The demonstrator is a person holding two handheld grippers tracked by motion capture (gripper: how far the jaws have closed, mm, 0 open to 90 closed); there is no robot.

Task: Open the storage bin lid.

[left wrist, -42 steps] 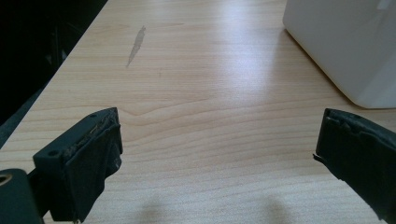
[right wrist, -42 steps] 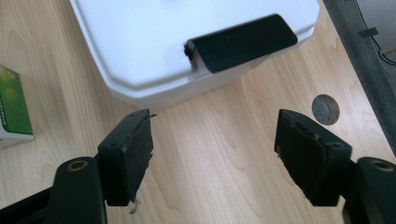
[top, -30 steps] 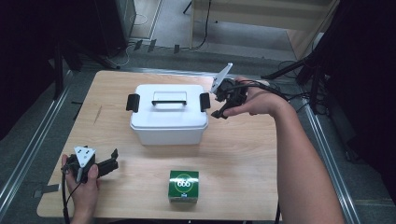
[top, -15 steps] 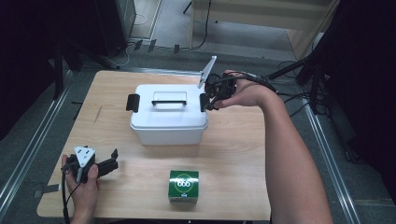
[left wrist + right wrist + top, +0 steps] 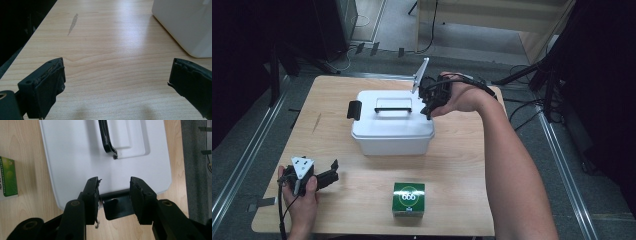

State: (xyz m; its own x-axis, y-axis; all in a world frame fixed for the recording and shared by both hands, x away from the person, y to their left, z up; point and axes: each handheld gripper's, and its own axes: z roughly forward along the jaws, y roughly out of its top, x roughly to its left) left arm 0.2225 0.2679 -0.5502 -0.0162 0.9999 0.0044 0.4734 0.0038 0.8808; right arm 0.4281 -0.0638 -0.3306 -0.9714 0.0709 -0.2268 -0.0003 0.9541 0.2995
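Note:
A white lidded box [image 5: 392, 127] with a black handle [image 5: 393, 106] stands mid-table, a black latch [image 5: 354, 109] on its left end. My right gripper [image 5: 428, 98] hangs over the box's right end. In the right gripper view my right gripper [image 5: 113, 187] is open above the white lid [image 5: 82, 152], its jaws either side of the black right latch [image 5: 117, 207]; I cannot tell if they touch it. My left gripper [image 5: 324, 175] rests at the front left, open and holding nothing. In the left gripper view its jaws stand wide apart over bare wood, the box's corner [image 5: 185, 25] at the upper right.
A green carton [image 5: 408, 198] marked 666 stands near the front edge of the wooden table [image 5: 462, 165], and its end [image 5: 7, 177] appears in the right gripper view. Dark floor, metal rails and cables surround the table. A grey streak [image 5: 73, 22] marks the wood.
My right gripper moved left from beyond the box's right side to above its right latch, turning downward. The left gripper, the box and the green carton stayed put.

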